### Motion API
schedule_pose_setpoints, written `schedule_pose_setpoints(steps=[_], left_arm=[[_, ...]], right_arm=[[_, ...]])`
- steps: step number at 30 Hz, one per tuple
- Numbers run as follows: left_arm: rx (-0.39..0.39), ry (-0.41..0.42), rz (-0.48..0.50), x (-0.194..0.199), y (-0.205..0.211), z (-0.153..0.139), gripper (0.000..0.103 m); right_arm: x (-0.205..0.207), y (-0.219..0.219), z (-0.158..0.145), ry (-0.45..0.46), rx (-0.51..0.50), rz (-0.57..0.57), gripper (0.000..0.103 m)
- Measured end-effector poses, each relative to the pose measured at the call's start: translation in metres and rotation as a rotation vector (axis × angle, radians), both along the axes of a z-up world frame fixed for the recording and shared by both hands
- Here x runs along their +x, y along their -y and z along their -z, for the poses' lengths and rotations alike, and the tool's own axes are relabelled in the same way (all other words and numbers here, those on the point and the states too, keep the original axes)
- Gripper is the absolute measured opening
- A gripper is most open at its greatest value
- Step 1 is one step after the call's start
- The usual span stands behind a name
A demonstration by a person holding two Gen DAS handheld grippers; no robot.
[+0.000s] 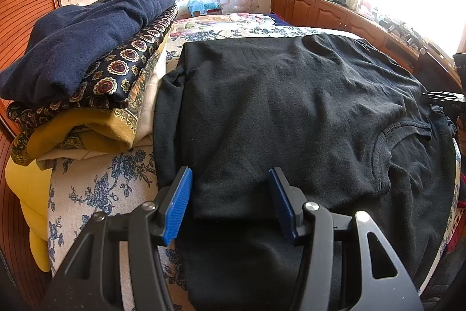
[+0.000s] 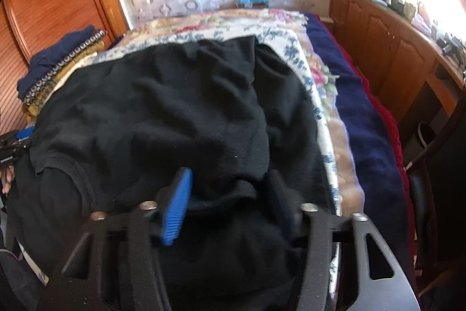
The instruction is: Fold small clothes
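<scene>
A: Where does the black shirt (image 1: 291, 112) lie?

B: Flat on the flowered bedspread (image 1: 96, 188), right beside the stack of folded clothes (image 1: 87, 72). One sleeve looks already turned in along the edge nearest that stack, so the side facing it runs fairly straight. The collar (image 1: 387, 147) lies on the far side from the stack, toward the other hand.

A: And the left gripper (image 1: 230, 200)?

B: It hangs over the shirt's near edge, on the side closest to the stack. Its jaws stand apart, blue pads to either side of a strip of cloth, pressing on nothing, so the cloth is released there. Probably it waits as an anchor while the other side gets gathered.

A: What about the right gripper (image 2: 230, 194)?

B: It sits at the shirt's edge farthest from the stack, where the cloth bunches into a thick fold. That view is blurred. A ridge of black cloth rises between its jaws, and the left pad (image 2: 177, 203) looks close against it, but the right one is lost in the dark fabric. Whether it has clenched on the cloth cannot be told.

A: Why go in there?

B: That side looks untidy, with a sleeve lying loose, so it likely needs lifting over toward the stack to match the straight side. Thick cloth may slip if only the top layer gets pinched.
</scene>
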State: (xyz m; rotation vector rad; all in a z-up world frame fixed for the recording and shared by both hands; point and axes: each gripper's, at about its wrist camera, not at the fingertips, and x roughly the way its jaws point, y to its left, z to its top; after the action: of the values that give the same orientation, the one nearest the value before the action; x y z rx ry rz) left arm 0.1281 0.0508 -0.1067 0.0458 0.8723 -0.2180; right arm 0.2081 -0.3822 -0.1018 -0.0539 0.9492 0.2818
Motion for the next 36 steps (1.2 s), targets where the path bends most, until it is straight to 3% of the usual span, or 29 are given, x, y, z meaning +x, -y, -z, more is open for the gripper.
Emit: schedule_pose_setpoints(steps=[2,4,7,10,16,21,24,26,31,36], left_arm=[[-0.001,0.000,0.000,0.000,0.000,0.000,0.054],[-0.002,0.000,0.000,0.000,0.000,0.000,0.054],[-0.007,0.000,0.001,0.001,-0.001,0.000,0.054],[-0.008,-0.014,0.000,-0.001,-0.006,-0.001,0.054],[-0.093,-0.025,0.001,-0.017,-0.016,-0.007,0.054],[-0.097,-0.024,0.004,-0.018,-0.016,-0.005,0.044],[-0.084,-0.016,0.023,-0.014,-0.012,-0.006,0.032],[-0.069,0.008,0.025,-0.014,-0.010,-0.009,0.008],[-0.041,0.077,0.032,-0.023,-0.004,-0.027,0.001],[-0.092,0.167,0.033,-0.040,-0.004,-0.060,0.000]], right_arm=[[0.001,-0.008,0.001,0.004,-0.036,-0.009,0.018],[-0.001,-0.012,0.000,0.018,-0.036,-0.022,0.011],[-0.002,-0.017,0.005,0.027,-0.076,-0.009,0.011],[-0.005,-0.013,0.008,0.051,-0.051,0.003,0.011],[-0.012,-0.011,0.011,0.099,-0.042,0.018,0.011],[-0.010,-0.009,0.012,0.099,-0.030,0.018,0.011],[-0.010,-0.008,0.012,0.099,-0.025,0.019,0.011],[-0.010,-0.009,0.012,0.098,-0.031,0.019,0.011],[-0.012,-0.015,0.009,0.111,-0.078,-0.005,0.005],[-0.023,-0.010,-0.014,0.176,-0.055,-0.015,0.004]])
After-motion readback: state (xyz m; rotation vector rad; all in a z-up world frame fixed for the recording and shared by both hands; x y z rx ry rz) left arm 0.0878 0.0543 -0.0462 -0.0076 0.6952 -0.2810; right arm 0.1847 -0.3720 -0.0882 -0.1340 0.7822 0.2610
